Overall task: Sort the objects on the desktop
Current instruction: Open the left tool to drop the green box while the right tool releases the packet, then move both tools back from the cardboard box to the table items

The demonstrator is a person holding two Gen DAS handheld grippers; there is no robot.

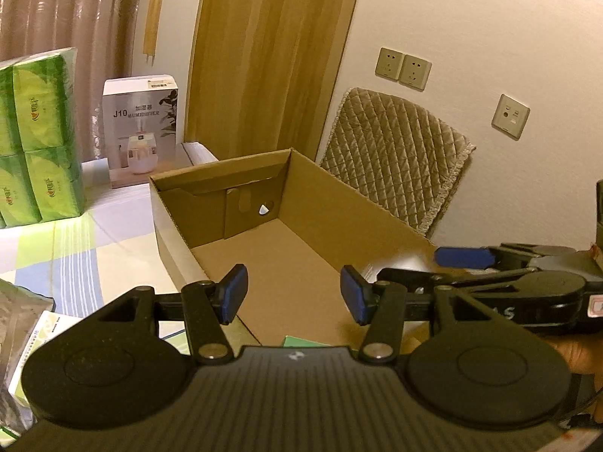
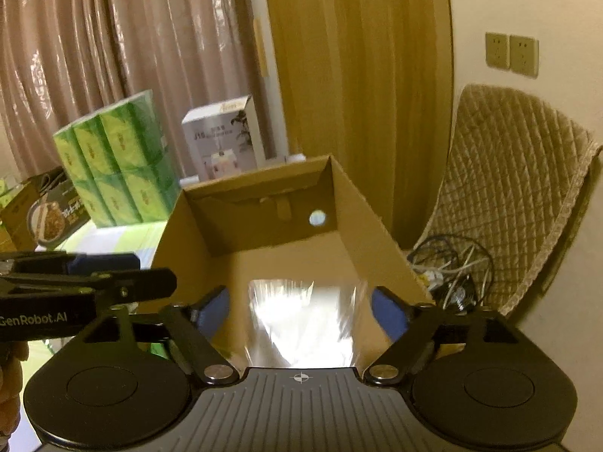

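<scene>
The worktop [image 1: 94,248], under a cloth checked in pale green, blue and white, carries an open cardboard box [image 1: 324,203] whose brown floor is mostly bare; a small round hole shows in its far wall. Behind the box, against the curtain, stands a stack of green tissue packs [image 1: 37,143], and just right of it an upright white humidifier carton [image 1: 141,128]. A quilted chair back [image 1: 395,150] leans by the wall beyond the box's right side.

The left claw [image 1: 294,293] hangs over the near end of the box, its blue pads spread apart with nothing between them. The right claw [image 2: 301,312] is also over the box's near end, its pads wide apart on either side of a shiny, crinkled silver packet [image 2: 305,324]; the packet is blurred, and whether the pads touch it cannot be told. A green card corner [image 1: 301,341] peeks out just beneath the left claw
</scene>
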